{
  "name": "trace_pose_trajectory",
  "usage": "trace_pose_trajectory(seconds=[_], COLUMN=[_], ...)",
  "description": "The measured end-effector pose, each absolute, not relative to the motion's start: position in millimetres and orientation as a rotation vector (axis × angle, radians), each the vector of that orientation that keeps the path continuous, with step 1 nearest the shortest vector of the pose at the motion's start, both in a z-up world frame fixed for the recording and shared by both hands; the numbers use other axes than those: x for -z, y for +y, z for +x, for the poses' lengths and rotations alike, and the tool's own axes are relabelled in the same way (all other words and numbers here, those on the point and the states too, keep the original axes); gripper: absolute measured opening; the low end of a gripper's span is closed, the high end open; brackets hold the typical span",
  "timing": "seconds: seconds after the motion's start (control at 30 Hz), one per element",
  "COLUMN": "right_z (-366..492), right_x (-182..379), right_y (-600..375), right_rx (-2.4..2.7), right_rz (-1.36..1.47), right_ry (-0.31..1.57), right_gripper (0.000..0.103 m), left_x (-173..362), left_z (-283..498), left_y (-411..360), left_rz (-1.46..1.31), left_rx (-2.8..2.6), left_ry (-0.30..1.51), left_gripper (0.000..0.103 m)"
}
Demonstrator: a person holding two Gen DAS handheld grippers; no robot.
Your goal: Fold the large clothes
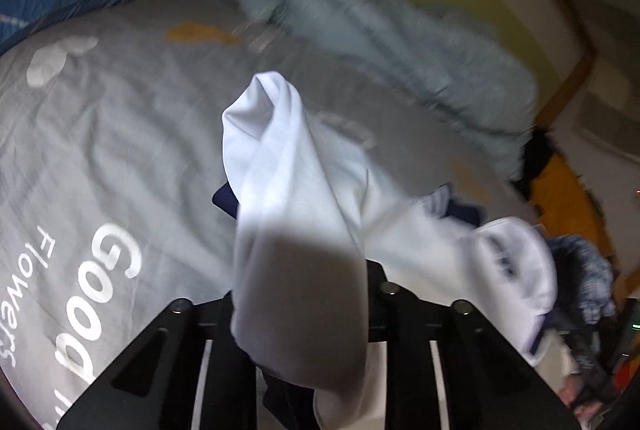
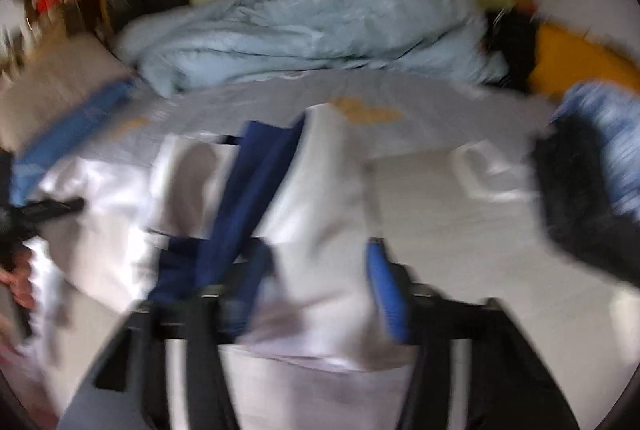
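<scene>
Left wrist view shows the left gripper [image 1: 300, 294] clamped on a bunched fold of the white garment [image 1: 288, 165], lifted toward twelve o'clock over the grey bedsheet [image 1: 100, 133], while the right gripper [image 2: 304, 294] pinches the same cloth (blurred), so uneven pulling could slip a grip or skew the fold.

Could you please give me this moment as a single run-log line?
phase: gripping | left gripper: shut on white garment | right gripper: shut on white garment | surface: grey bedsheet | behind: light blue blanket | view: motion-blurred
</scene>
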State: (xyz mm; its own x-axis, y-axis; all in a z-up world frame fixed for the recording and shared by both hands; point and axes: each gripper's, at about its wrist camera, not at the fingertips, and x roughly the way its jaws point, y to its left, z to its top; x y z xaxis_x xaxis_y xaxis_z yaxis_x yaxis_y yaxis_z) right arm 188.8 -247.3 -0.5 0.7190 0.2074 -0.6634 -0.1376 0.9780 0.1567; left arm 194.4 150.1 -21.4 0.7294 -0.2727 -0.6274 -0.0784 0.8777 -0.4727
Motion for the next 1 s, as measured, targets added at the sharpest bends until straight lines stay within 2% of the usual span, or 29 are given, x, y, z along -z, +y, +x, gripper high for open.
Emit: trace_pose_trajectory(seconds=[0.13, 0.27, 0.47, 0.63, 0.7, 0.8, 0.87, 1.0], right_z=[200.0, 206.1, 208.5, 206.4, 202.4, 194.5, 181.5, 164.1], right_x=[12.1, 20.9, 27.5, 26.5, 19.8, -6.5, -30.2, -55.7], right_y=[-228.9, -246.2, -252.9, -265.4, -276.3, -316.6, -359.3, -408.0], right_rx=[-0.276, -0.343, -0.406, -0.444, -0.398, 0.099, 0.114, 0.143], right_rz=[0.045, 0.260, 0.296, 0.367, 0.382, 0.259, 0.322, 0.405], right_ry=[0.781, 0.814, 0.831, 0.854, 0.855, 0.856, 0.747, 0.707], right_gripper=[0.015, 0.015, 0.015, 0.014, 0.007, 0.013, 0.013, 0.014], left_x=[-19.9, -64.6, -104.0, -85.6, -73.2, -55.7, -49.1, -38.4], left_z=[185.7, 180.2, 185.6, 202.5, 208.8, 211.8, 210.9, 206.2], left_y=[121.9, 68.8, -38.4, -103.1, -120.1, -137.8, -150.7, -178.4], left_rz=[-0.420, -0.373, -0.271, -0.268, -0.285, -0.294, -0.257, -0.123], left_rx=[0.140, 0.232, 0.334, 0.363, 0.360, 0.349, 0.341, 0.307], left_ry=[0.708, 0.667, 0.669, 0.741, 0.766, 0.809, 0.808, 0.801], left_gripper=[0.017, 0.016, 0.016, 0.016, 0.016, 0.016, 0.016, 0.018])
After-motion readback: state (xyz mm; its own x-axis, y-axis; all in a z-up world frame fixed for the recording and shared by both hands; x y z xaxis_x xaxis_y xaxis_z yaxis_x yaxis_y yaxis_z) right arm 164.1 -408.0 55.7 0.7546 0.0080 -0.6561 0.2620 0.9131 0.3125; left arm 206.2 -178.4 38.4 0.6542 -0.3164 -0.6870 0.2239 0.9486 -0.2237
